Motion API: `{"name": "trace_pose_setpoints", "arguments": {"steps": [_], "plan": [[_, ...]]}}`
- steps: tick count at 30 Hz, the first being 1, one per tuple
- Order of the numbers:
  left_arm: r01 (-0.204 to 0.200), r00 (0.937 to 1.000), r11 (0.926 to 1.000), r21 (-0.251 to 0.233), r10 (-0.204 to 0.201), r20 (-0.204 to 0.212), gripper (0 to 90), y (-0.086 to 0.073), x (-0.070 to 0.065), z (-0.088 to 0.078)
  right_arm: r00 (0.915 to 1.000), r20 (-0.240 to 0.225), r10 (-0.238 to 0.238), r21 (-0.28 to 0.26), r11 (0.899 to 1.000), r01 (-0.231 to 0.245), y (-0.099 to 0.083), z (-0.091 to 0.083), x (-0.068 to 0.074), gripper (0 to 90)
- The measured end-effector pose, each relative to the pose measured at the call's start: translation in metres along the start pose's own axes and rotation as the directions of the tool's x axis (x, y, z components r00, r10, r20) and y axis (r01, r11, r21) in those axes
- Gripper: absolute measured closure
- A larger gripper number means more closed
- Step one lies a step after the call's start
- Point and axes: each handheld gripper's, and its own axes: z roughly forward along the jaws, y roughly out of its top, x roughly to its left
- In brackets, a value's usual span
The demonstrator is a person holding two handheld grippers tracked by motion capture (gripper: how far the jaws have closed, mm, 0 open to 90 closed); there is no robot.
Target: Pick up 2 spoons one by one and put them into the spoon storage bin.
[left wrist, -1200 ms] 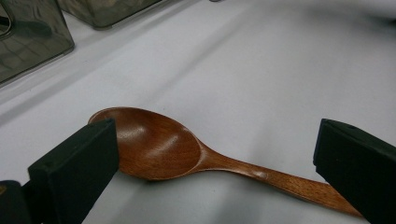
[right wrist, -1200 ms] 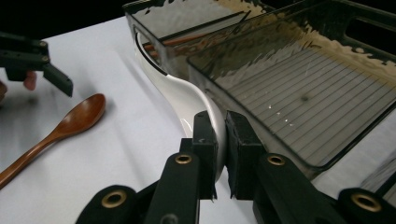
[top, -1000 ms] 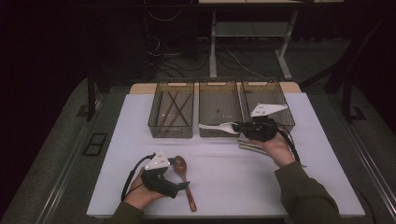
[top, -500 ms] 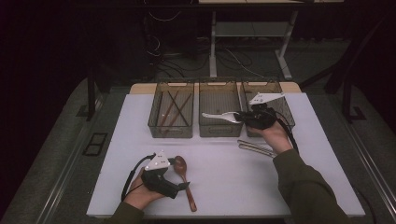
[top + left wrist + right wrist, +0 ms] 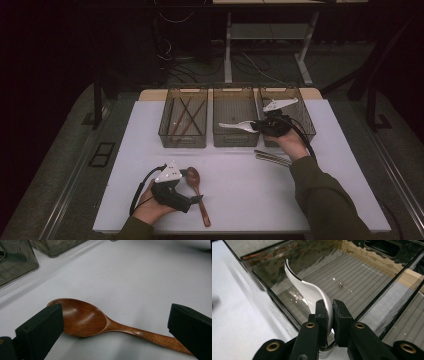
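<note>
Since the earlier frame, the right gripper [image 5: 255, 125] has been carried from the table's near side up to the bins, the white spoon [image 5: 235, 125] with it; the left gripper [image 5: 196, 200] has been kept where it was.

In the high view, the white spoon is held level over the front part of the middle bin [image 5: 235, 141], its free end pointing left, apparently so that it can be dropped inside. Brown sticks lie in the left bin [image 5: 183, 140]. Two metal pieces [image 5: 272, 157] are left on the table [image 5: 250, 200] just in front of the right bin [image 5: 305, 131]. The wooden spoon [image 5: 197, 192] lies by the left gripper.

In the left gripper view, the jaws are spread wide on either side of the wooden spoon [image 5: 100, 323], which rests flat on the table, untouched, seemingly lined up for a later grasp.

In the right gripper view, the jaws are clamped on the white spoon [image 5: 312, 293], held on edge above the middle bin [image 5: 275, 303].
</note>
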Motion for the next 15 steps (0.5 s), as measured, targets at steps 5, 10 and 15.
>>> {"name": "trace_pose_setpoints", "arguments": {"steps": [5, 10, 15], "plan": [[0.0, 1.0, 1.0, 0.0, 0.0, 0.001, 0.0, 0.0001, -0.0001, -0.0001, 1.0, 0.007, -0.004, 0.018, 1.0, 0.004, 0.0001, 0.0049, -0.0001, 82.2], [0.0, 1.0, 1.0, 0.0, 0.0, 0.001, 0.0, 0.0001, -0.0001, -0.0002, 1.0, 0.006, 0.001, 0.008, 1.0, -0.001, 0.0007, 0.0059, 0.0006, 75.4], [0.005, 1.0, 1.0, -0.005, -0.005, 0.0, 0.0, 0.0001, -0.0004, -0.0001, 0.9995, 0.004, 0.031, -0.04, 0.999, -0.03, 0.0028, -0.0005, -0.0009, 68.3]]}}
